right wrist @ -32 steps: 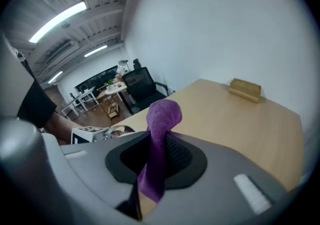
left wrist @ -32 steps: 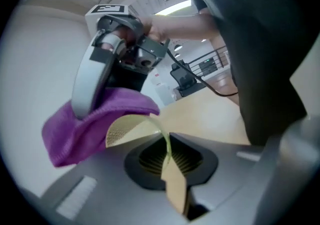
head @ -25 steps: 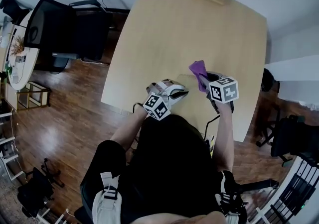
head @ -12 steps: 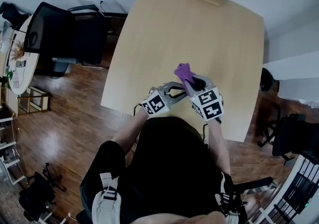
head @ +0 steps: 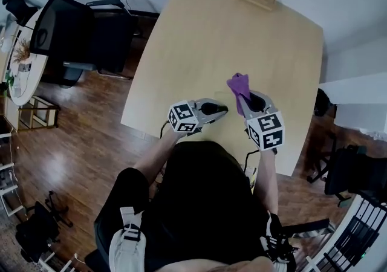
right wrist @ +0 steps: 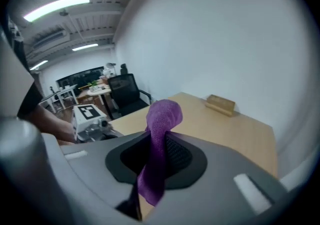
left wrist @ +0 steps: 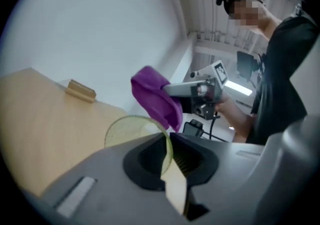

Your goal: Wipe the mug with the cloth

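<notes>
Over the table's point(head: 211, 41) 6 o'clock edge in the head view, the left gripper point(left wrist: 169, 145) pinches the wall of a translucent yellow-green mug point(left wrist: 131, 130), its jaws having just tightened a little on it; the mug's round mouth lies at 10 o'clock from the jaw tips. At 1 o'clock of the mug hangs the purple cloth point(left wrist: 152, 96), just beside the rim, contact unclear. The right gripper point(right wrist: 157, 141) is clenched on that cloth, which rises at 12 o'clock from its jaws
</notes>
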`<state>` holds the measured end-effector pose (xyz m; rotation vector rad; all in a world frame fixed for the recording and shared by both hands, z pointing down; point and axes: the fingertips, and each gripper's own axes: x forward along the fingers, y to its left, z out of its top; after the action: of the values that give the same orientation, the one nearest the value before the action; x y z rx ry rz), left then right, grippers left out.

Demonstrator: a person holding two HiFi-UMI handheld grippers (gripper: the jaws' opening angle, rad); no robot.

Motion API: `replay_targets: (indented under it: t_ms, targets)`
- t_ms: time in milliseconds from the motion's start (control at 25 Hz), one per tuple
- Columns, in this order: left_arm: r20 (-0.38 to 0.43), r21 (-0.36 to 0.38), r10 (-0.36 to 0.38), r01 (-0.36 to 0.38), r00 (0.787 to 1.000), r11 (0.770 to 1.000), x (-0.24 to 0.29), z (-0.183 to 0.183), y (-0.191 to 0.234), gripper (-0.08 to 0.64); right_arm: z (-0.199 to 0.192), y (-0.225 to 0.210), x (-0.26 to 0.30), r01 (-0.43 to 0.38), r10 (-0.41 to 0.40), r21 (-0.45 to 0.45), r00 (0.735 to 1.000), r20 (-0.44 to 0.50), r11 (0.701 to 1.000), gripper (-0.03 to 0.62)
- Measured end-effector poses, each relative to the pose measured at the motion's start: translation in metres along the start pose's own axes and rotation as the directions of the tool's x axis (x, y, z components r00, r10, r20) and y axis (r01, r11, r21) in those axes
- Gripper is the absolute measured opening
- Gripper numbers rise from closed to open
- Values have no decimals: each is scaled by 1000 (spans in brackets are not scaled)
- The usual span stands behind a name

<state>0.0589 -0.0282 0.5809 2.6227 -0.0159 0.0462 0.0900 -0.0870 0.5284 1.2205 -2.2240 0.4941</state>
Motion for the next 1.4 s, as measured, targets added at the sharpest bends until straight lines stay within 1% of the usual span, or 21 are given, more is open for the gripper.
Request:
replay_targets:
  t_ms: [80, 160, 200, 280, 360, 480, 560, 600, 640, 720, 800, 880, 920, 1000, 1080, 1160, 1240, 1280, 1320, 1360, 1400]
  targets:
    - [3, -8, -19, 19, 1000, 1000, 5, 3, -3, 44, 13, 42, 11, -78, 77, -105, 997, -13, 991, 66]
    - [8, 3, -26, 26, 1000, 1000, 8, 7, -7, 43, 8, 63, 22, -97, 83, -212, 994, -76, 972, 66]
    - [10, 10, -25, 24, 1000, 1000, 8, 9, -9, 44, 4, 64, 24, -88, 67, -239, 993, -95, 967, 66]
    - [26, 3, -23, 23, 999, 1000, 6, 11, -11, 48, -2, 50, 24, -43, 20, -237, 995, -101, 971, 64]
    - [56, -40, -25, 27, 998, 999, 1, 12, -10, 48, -16, 19, 24, 30, -56, -213, 991, -119, 977, 64]
    - [108, -168, -23, 41, 994, 985, -5, 10, -5, 47, -53, -35, 20, 147, -169, -132, 971, -171, 980, 66]
    - [152, -250, -18, 57, 988, 967, -10, 13, 0, 46, -51, -46, 7, 181, -193, -96, 971, -139, 979, 66]
    - [164, -274, -15, 60, 986, 960, -11, 15, 4, 46, -36, -38, 1, 160, -168, -87, 981, -97, 983, 66]
    - [168, -288, -13, 62, 986, 956, -11, 17, 7, 46, -19, -21, -1, 113, -118, -86, 992, -50, 990, 66]
    - [161, -296, -15, 63, 987, 953, -7, 18, 9, 46, 9, 23, 2, -7, 8, -138, 1000, 7, 990, 66]
    - [155, -289, -21, 66, 988, 955, -2, 20, 7, 46, 17, 61, 11, -76, 71, -253, 997, -29, 964, 66]
    - [153, -257, -25, 65, 988, 964, 1, 24, 2, 46, 10, 74, 20, -90, 63, -326, 994, -90, 941, 66]
    - [153, -236, -28, 64, 988, 970, 1, 26, -1, 46, 7, 72, 21, -88, 59, -319, 993, -100, 944, 66]
    - [163, -213, -33, 68, 986, 975, -2, 28, -4, 46, 2, 59, 19, -77, 58, -256, 995, -80, 964, 64]
    - [186, -228, -26, 69, 982, 971, -6, 29, -3, 48, -8, 34, 16, -34, 21, -200, 997, -70, 979, 64]
    - [209, -272, -14, 72, 978, 960, -10, 27, 2, 48, -29, -5, 13, 54, -71, -153, 992, -107, 987, 64]
    - [238, -340, -15, 97, 971, 935, -14, 26, 6, 47, -50, -43, 5, 156, -172, -110, 973, -152, 982, 66]
    - [245, -371, -16, 109, 969, 922, -15, 26, 7, 46, -52, -51, -2, 184, -197, -96, 970, -146, 978, 66]
    - [242, -394, -16, 114, 970, 912, -16, 26, 8, 48, -45, -50, -9, 181, -191, -92, 975, -113, 979, 66]
    - [234, -408, -18, 114, 972, 906, -15, 25, 9, 48, -32, -39, -13, 145, -152, -102, 986, -65, 984, 66]
    - [223, -411, -20, 113, 975, 905, -14, 23, 11, 48, -15, -21, -15, 87, -90, -128, 996, -17, 988, 66]
